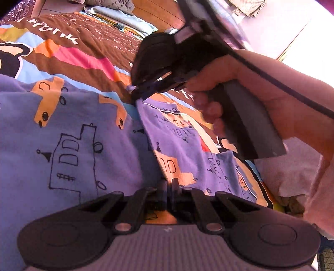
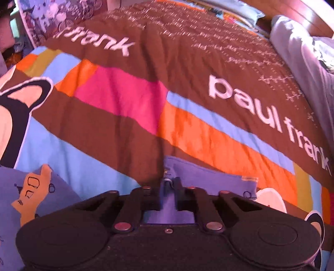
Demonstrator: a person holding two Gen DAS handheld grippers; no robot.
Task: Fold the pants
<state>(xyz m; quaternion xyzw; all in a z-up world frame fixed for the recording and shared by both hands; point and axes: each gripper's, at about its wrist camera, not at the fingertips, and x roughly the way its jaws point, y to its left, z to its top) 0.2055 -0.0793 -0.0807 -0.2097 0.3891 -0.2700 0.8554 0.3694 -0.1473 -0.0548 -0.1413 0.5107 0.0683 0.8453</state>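
Observation:
Purple pants [image 1: 87, 150] with orange patches and black line drawings lie on a colourful bedspread [image 1: 87, 56]. My left gripper [image 1: 168, 183] is shut on a fold of the pants close to the camera. My right gripper [image 1: 138, 91], held in a hand, is shut on an edge of the pants and lifts it above the bed. In the right wrist view my right gripper [image 2: 169, 181] is shut on purple fabric [image 2: 208, 179], which hangs over the bedspread [image 2: 125, 104].
Folded bedding and clothes [image 1: 117, 12] lie at the head of the bed by a wooden headboard [image 1: 158, 16]. A grey garment [image 2: 302, 48] lies at the right edge of the bed. The person's pink sleeve [image 1: 302, 166] is at the right.

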